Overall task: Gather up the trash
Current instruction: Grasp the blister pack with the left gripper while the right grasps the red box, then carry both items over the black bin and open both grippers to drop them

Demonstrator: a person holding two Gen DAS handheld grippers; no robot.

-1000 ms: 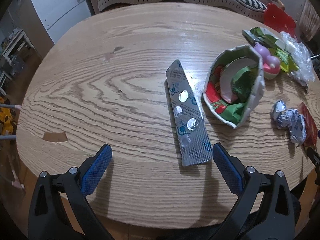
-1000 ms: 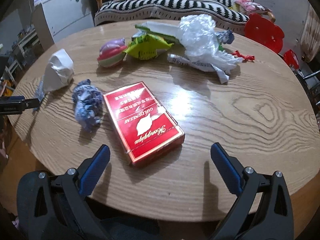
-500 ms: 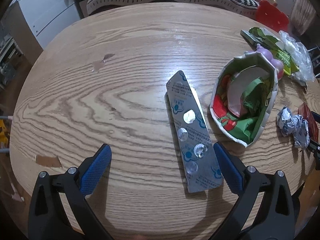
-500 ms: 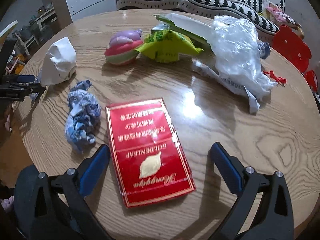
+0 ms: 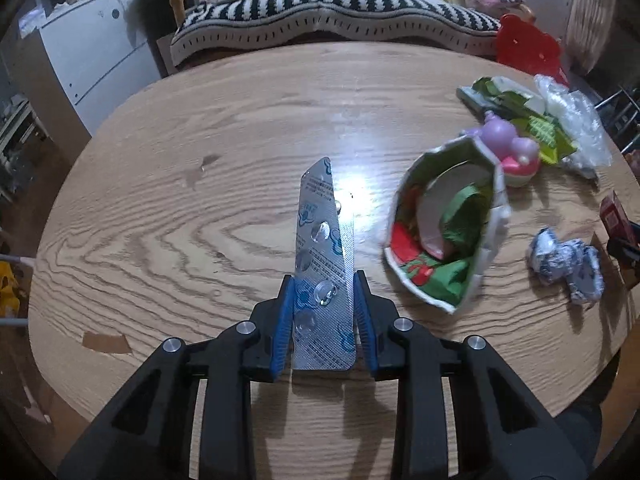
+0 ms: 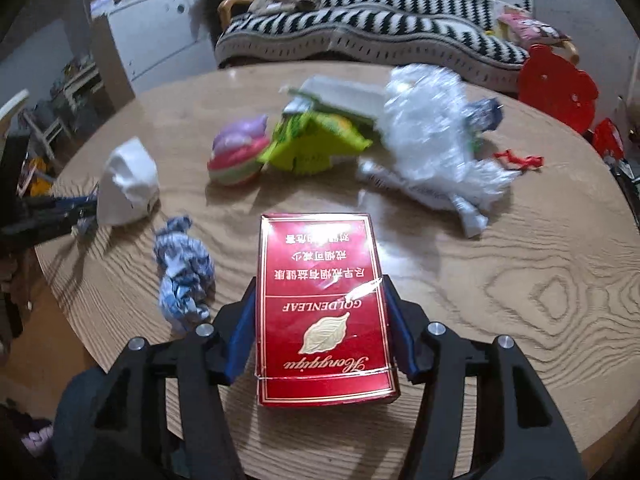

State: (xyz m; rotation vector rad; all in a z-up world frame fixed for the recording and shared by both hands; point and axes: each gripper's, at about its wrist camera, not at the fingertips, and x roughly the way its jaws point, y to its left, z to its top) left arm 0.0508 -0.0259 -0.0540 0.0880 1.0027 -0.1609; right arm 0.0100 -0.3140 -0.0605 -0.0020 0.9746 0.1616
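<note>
Left gripper [image 5: 323,312] clamped on the blister pack [image 5: 322,264], right gripper [image 6: 322,320] clamped on the red cigarette box [image 6: 320,300], both at the near table [image 5: 160,200] edge. Lift straight, hold squeeze steady; drop into crumpled paper bowl [image 5: 444,232] probably.

"goldenleaf" on red carton [image 6: 322,312]

Striped sofa [image 5: 328,4], white cabinet [image 5: 96,52], red stool [image 6: 556,88].
</note>
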